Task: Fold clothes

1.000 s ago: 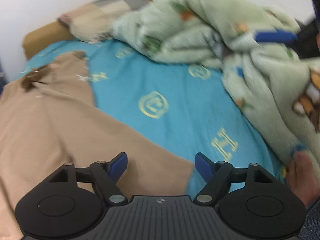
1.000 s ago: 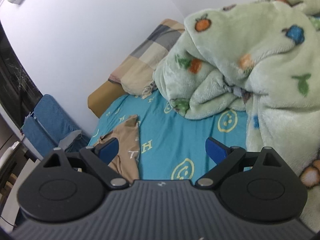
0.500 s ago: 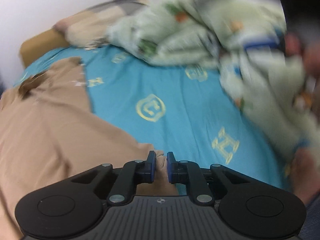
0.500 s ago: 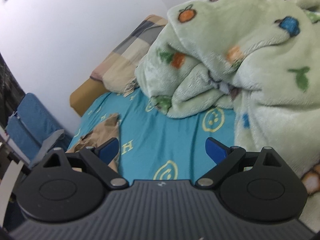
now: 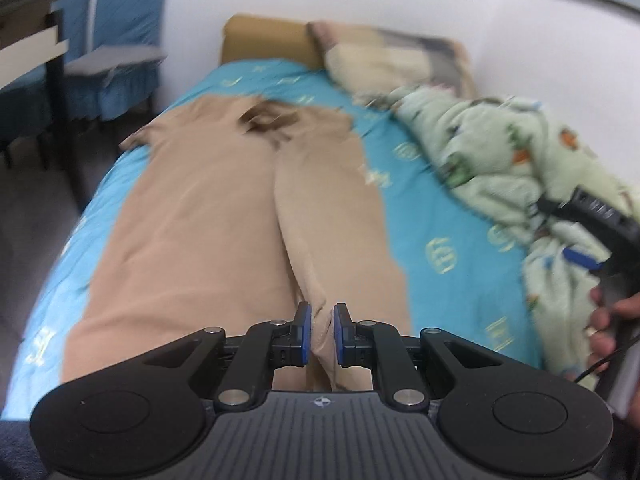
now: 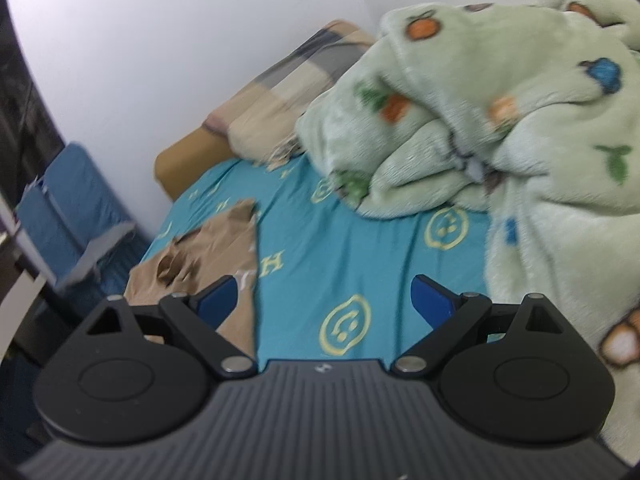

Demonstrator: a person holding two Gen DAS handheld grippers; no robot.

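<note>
A tan garment [image 5: 208, 216] lies spread lengthwise on the blue bed sheet [image 5: 432, 208]. My left gripper [image 5: 319, 330] is shut on its near hem, a fold of tan cloth pinched between the blue pads and lifted into a ridge. My right gripper [image 6: 324, 298] is open and empty above the sheet, beside the garment's far end [image 6: 208, 248]. It also shows in the left wrist view [image 5: 600, 236], held in a hand at the right over the green blanket.
A heaped green fleece blanket [image 5: 512, 160] fills the right side of the bed [image 6: 520, 120]. A checked pillow [image 5: 392, 56] lies at the headboard. Blue chairs [image 5: 112, 32] and a table stand left of the bed. The wall runs behind.
My left gripper shut on the garment's hem, then swung left and pulled it up, so the whole garment now lies ahead. My right gripper stayed open and drifted slightly.
</note>
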